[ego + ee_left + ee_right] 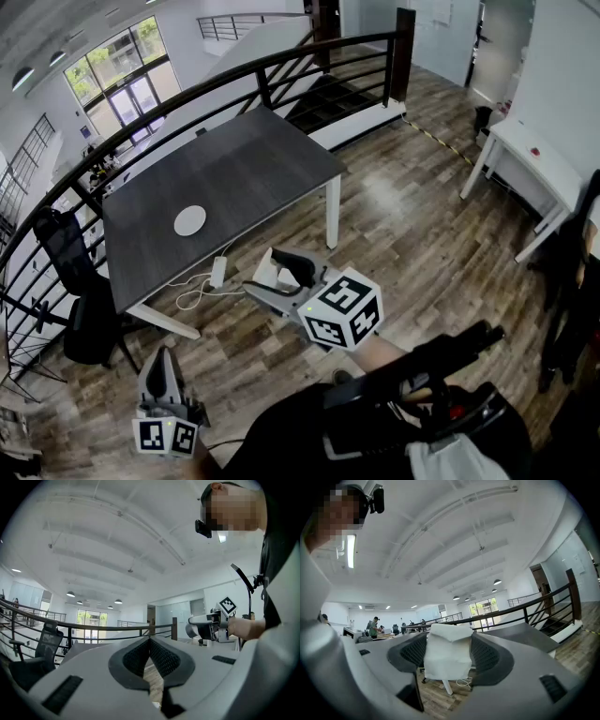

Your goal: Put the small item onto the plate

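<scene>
A: Where's the small item (447, 658)?
B: Clamped between the right gripper's (284, 274) jaws, off the table (253, 159), well short of the plate (190, 220).
A: Best approach?
B: I'd carry it level over the plate, lower it, then release. Both grippers point level. The left gripper (161, 367) is closed and empty, farther from the plate.

Your head cam sits high and tilts steeply down: table (225, 178) well ahead, left gripper (161, 358) and right gripper (281, 270) low in frame. Both gripper cams ride just behind their own jaws, looking level. The left one faces the railing (93, 629) and catches your right gripper on its right. All three views share railing and table.
</scene>
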A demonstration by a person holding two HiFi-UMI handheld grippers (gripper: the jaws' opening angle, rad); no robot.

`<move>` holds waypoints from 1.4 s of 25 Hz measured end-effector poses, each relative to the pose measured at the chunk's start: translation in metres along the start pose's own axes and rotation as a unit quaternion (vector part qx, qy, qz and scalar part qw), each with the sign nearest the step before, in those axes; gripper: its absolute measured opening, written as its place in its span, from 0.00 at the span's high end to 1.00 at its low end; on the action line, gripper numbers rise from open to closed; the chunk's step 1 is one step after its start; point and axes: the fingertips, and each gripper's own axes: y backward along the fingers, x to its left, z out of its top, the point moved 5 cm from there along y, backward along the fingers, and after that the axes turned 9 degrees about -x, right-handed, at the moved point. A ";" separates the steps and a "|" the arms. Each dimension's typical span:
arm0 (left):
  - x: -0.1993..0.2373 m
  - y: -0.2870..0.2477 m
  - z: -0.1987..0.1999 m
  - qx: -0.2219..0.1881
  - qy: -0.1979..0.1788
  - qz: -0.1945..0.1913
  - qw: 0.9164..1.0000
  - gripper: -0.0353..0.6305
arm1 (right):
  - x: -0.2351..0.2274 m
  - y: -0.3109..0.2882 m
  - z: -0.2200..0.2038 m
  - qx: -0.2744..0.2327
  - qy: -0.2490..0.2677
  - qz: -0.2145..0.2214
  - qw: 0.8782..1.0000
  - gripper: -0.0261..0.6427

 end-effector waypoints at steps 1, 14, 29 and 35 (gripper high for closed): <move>0.000 0.000 -0.001 0.000 0.000 0.000 1.000 0.94 | 0.000 0.000 0.000 -0.001 0.000 0.000 1.000 0.51; 0.002 0.000 0.000 -0.001 0.000 0.001 1.000 0.94 | 0.001 -0.001 0.001 -0.005 -0.001 -0.001 1.000 0.51; -0.006 -0.005 -0.001 0.001 0.000 -0.003 1.000 0.94 | -0.003 0.006 0.006 -0.016 0.003 -0.002 1.000 0.51; 0.000 -0.005 -0.001 -0.001 0.001 -0.005 1.000 0.94 | 0.000 0.003 0.010 -0.030 0.004 -0.005 1.000 0.51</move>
